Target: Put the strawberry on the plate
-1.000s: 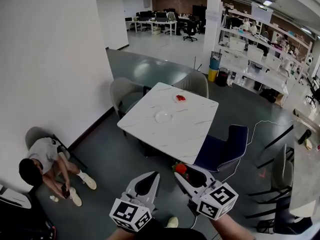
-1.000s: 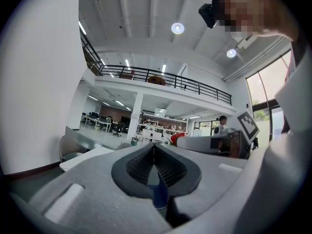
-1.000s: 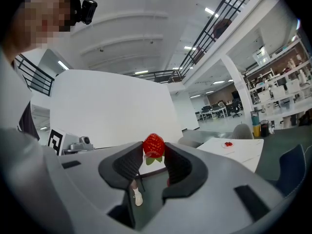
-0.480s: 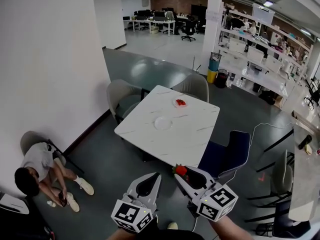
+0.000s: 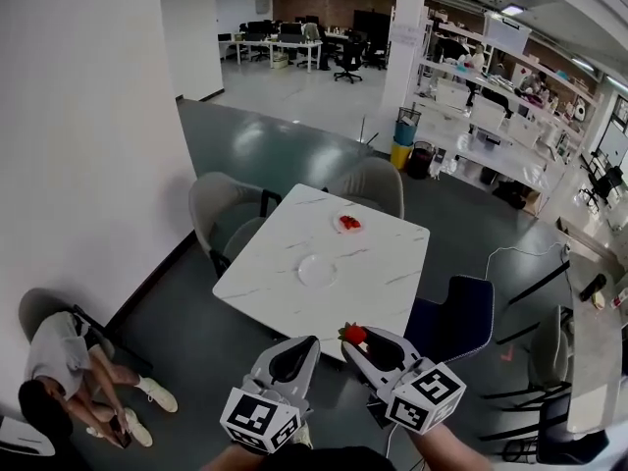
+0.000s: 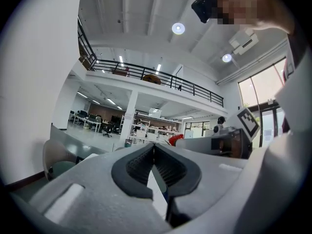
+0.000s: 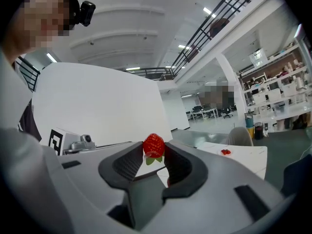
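A red strawberry (image 7: 154, 146) with green leaves is pinched between the tips of my right gripper (image 5: 351, 337), which is held in the air well short of the white marble table (image 5: 368, 268). The same strawberry (image 5: 354, 335) shows in the head view near the table's near edge. An empty white plate (image 5: 317, 269) lies at the table's middle. A second small plate with red strawberries (image 5: 348, 224) sits toward the far side. My left gripper (image 5: 311, 340) is beside the right one, jaws together and holding nothing.
Grey chairs (image 5: 376, 185) stand at the table's far and left sides, a dark blue chair (image 5: 457, 314) at its near right. A person (image 5: 59, 356) crouches by the white wall at lower left. Shelves and desks fill the right and back.
The view has drifted closer to the table and rightward; the table now sits lower and nearer to both grippers. Both grippers keep their pose, the strawberry still held.
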The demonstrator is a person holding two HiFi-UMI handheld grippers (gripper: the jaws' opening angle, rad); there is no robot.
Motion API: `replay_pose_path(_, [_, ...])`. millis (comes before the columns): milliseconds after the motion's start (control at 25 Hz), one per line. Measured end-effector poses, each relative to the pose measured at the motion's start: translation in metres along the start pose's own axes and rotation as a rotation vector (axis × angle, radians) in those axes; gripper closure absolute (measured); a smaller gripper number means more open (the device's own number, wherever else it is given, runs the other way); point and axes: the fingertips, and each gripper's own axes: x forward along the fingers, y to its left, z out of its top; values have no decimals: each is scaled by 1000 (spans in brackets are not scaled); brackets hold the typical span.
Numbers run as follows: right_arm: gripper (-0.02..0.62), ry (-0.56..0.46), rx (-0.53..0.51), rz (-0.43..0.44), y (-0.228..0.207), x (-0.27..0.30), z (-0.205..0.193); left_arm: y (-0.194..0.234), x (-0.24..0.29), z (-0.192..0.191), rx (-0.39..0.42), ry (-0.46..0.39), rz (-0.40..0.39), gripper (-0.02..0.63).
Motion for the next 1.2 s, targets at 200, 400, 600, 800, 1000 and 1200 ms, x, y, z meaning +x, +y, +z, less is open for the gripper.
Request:
replay_pose_path(200, [456,3,10,-54,-26,40,2,43,25,-6,-6,9,-30,597])
replay_pose_path(400, [456,36,12,-80,-56,77,2,79,53,-12,-29,20,-40,597])
replay_pose_path(600, [456,63,11,-83,-94,123,-3,120,88,-21,-38,23,-19,597])
replay_pose_path(800, [456,103,-2,-57,-134,168,-11,152,127,-31,-22,45,15,597])
replay_pose_path(1000, [456,142,-15,-35,-181,200,-10,174,171,-37,-24,73,53,597])
replay_pose_path(1200, [456,181,-6,-9,-216,224,-25,187,206,-48,-4,76,75,597])
